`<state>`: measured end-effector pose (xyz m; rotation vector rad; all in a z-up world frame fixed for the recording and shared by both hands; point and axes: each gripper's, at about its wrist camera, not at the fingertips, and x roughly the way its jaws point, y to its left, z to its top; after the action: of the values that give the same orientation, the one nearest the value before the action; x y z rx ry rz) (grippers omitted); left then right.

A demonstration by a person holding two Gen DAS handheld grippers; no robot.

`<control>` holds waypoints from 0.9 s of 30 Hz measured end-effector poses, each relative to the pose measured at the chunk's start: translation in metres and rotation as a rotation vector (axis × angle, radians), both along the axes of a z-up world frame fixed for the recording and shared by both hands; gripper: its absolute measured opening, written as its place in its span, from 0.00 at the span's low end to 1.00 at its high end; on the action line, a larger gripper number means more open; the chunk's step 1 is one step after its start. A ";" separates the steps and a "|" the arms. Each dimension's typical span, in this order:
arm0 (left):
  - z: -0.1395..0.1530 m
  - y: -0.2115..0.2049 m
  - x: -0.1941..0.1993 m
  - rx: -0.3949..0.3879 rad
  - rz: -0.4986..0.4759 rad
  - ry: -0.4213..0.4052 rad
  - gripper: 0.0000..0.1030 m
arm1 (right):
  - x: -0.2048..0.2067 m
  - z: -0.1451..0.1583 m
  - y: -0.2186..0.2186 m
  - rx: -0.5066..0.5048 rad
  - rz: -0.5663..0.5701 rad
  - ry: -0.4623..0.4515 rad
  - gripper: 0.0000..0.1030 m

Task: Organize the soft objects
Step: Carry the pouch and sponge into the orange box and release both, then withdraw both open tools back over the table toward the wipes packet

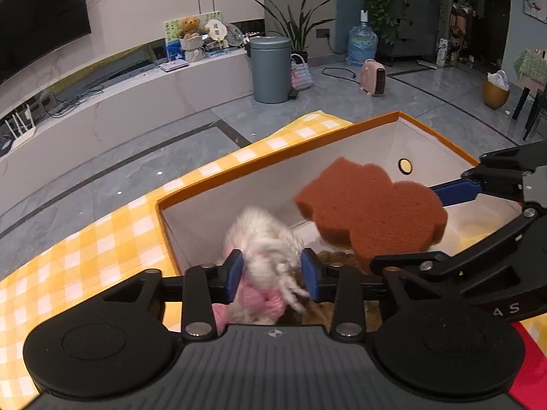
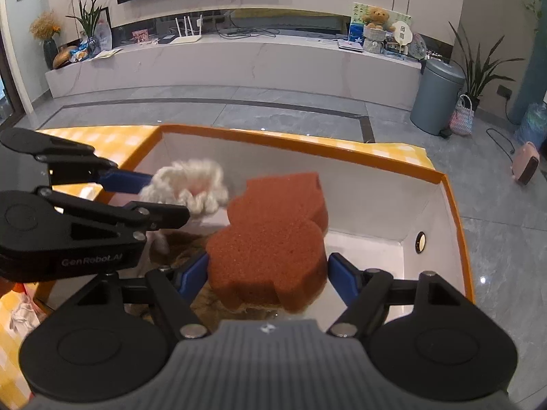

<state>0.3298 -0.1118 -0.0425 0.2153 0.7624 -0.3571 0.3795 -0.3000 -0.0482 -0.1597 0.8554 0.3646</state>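
The left gripper [image 1: 272, 273] has its blue pads on either side of a fluffy white-and-pink yarn toy [image 1: 263, 249]; blur makes it hard to say whether they press it or have just let go. Beside it, the right gripper [image 2: 268, 275] holds a rust-brown sponge [image 2: 273, 239], its left pad against the sponge's flank while the right pad seems to stand a little clear, so the grip looks loose at best. Both items hang over the open white storage box with the orange rim [image 2: 307, 145], which sits on a yellow checked cloth [image 1: 102, 239]. This looks like the drop-off step: next, the jaws should widen fully and lift away. The sponge is thick, porous and lobed like a cut-out figure; the toy is loopy and limp. Something brown and fuzzy already lies on the box floor.
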 end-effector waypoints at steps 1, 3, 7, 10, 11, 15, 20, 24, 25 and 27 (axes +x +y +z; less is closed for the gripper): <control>0.002 0.000 -0.002 0.005 0.004 -0.012 0.51 | -0.001 0.001 0.000 0.001 -0.006 -0.003 0.78; 0.007 0.003 -0.007 0.003 0.006 -0.028 0.58 | -0.003 0.005 -0.002 0.003 -0.023 -0.018 0.82; 0.020 0.007 -0.015 -0.010 0.011 -0.044 0.58 | -0.004 0.015 -0.006 0.014 -0.043 -0.032 0.82; 0.029 0.011 -0.023 -0.016 0.006 -0.057 0.58 | -0.012 0.025 -0.007 0.020 -0.045 -0.043 0.82; 0.033 0.012 -0.028 -0.015 0.005 -0.064 0.59 | -0.016 0.028 -0.006 0.018 -0.043 -0.049 0.82; 0.047 0.017 -0.047 -0.006 0.005 -0.081 0.61 | -0.034 0.042 -0.005 0.011 -0.038 -0.065 0.82; 0.065 0.025 -0.079 -0.006 0.013 -0.098 0.61 | -0.071 0.059 -0.004 0.031 -0.031 -0.093 0.82; 0.077 0.030 -0.120 0.037 0.006 -0.177 0.61 | -0.111 0.072 -0.002 0.079 -0.044 -0.136 0.82; 0.080 0.032 -0.131 0.051 0.004 -0.200 0.61 | -0.122 0.073 -0.001 0.093 -0.052 -0.148 0.82; 0.080 0.037 -0.154 0.047 0.018 -0.223 0.61 | -0.145 0.076 0.004 0.119 -0.068 -0.179 0.82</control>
<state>0.1757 -0.0752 0.0374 0.2870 0.5530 -0.2922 0.2346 -0.2961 0.0279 -0.0516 0.6594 0.3310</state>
